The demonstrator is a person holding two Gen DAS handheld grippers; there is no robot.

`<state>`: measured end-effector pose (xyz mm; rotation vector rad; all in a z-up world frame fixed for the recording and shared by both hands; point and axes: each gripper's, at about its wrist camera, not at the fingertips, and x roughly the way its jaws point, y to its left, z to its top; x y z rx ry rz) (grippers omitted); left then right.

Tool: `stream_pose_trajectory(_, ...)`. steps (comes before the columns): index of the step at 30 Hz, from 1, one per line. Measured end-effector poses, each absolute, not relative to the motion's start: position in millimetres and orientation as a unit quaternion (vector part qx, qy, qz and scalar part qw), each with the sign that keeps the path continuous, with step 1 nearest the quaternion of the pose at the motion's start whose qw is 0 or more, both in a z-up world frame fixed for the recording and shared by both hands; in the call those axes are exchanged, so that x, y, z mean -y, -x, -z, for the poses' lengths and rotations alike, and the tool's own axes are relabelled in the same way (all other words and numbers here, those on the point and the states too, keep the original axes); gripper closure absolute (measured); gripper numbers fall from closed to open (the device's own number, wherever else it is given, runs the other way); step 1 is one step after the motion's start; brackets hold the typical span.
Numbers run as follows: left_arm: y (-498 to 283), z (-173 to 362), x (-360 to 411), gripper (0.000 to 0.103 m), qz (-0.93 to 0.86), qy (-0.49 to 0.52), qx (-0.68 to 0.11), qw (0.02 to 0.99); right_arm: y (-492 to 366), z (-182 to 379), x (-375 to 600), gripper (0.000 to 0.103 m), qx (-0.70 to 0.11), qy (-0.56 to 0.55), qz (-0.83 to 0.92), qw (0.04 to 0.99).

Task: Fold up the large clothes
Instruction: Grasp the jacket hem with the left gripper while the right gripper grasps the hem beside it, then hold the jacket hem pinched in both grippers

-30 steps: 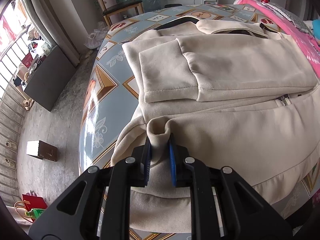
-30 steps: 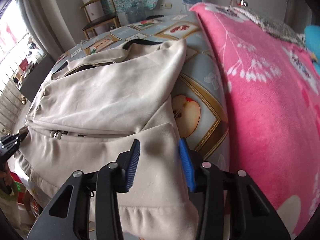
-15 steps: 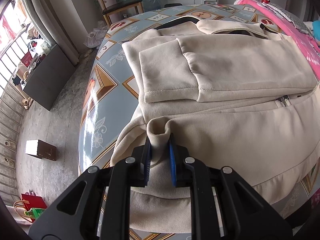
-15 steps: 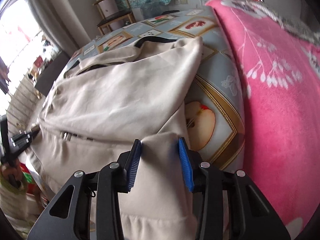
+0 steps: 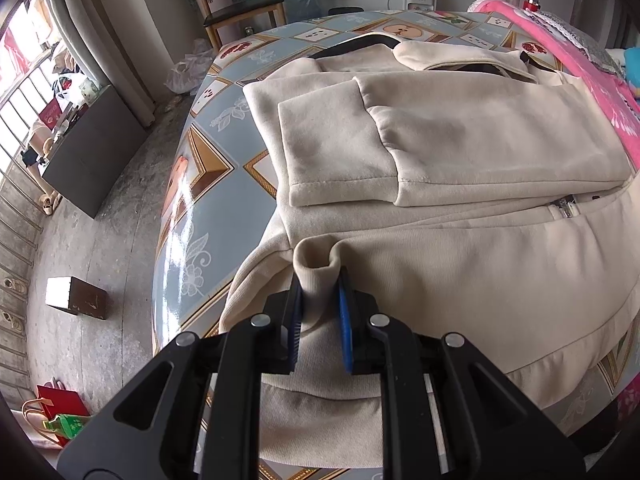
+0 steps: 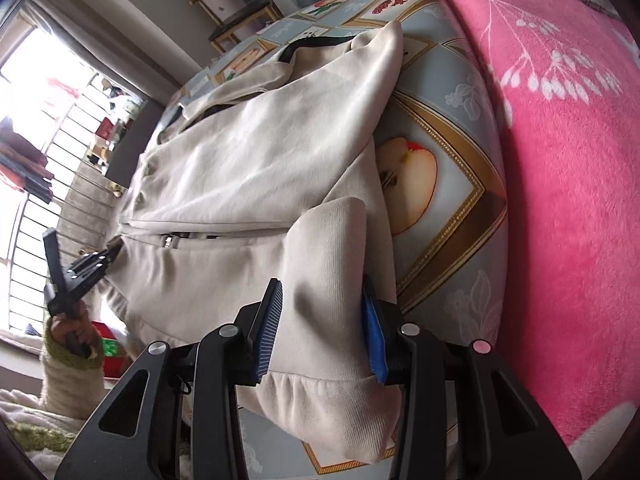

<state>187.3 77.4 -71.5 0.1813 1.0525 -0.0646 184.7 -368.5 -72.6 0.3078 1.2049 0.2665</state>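
OBJECT: beige jacket (image 5: pixel 460 148) flat on patterned table (image 5: pixel 188 200), sleeves folded in | AXIS: hem-to-collar runs 6 to 12 o'clock | LEFT: left gripper (image 5: pixel 319 300) clamps hem corner | RIGHT: right gripper (image 6: pixel 320 312) clamps opposite hem corner | REACH: both equally near.

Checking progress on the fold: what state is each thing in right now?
Beige jacket: flat on the patterned table, bottom hem bunched up at both corners.
Sleeve: folded across the chest.
Zipper: closed where visible.
Left hand-held gripper: shut on a hem pinch.
Right hand-held gripper: shut on a hem fold.
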Motion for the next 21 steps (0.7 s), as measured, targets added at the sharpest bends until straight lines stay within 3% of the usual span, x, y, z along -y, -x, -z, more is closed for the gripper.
stream_pose_trajectory(5, -188, 72, -78, 0.088, 0.029, -0.083, -0.505, 0.859, -196, 74, 344, 0.067, -0.561, -0.074, -0.087, 0.820)
stream_pose_trajectory(12, -189, 71, -79, 0.088, 0.028, -0.076, -0.508, 0.857, -176, 60, 300, 0.094, -0.536, 0.086, 0.007, 0.840)
stream_pose_trajectory(17, -191, 71, -80, 0.088, 0.028, -0.069, -0.512, 0.856, -160, 47, 266, 0.095, -0.487, 0.177, 0.056, 0.854)
stream_pose_trajectory(21, -191, 70, -81, 0.088, 0.028, -0.067, -0.514, 0.855, -157, 39, 256, 0.095, -0.466, 0.188, 0.069, 0.862)
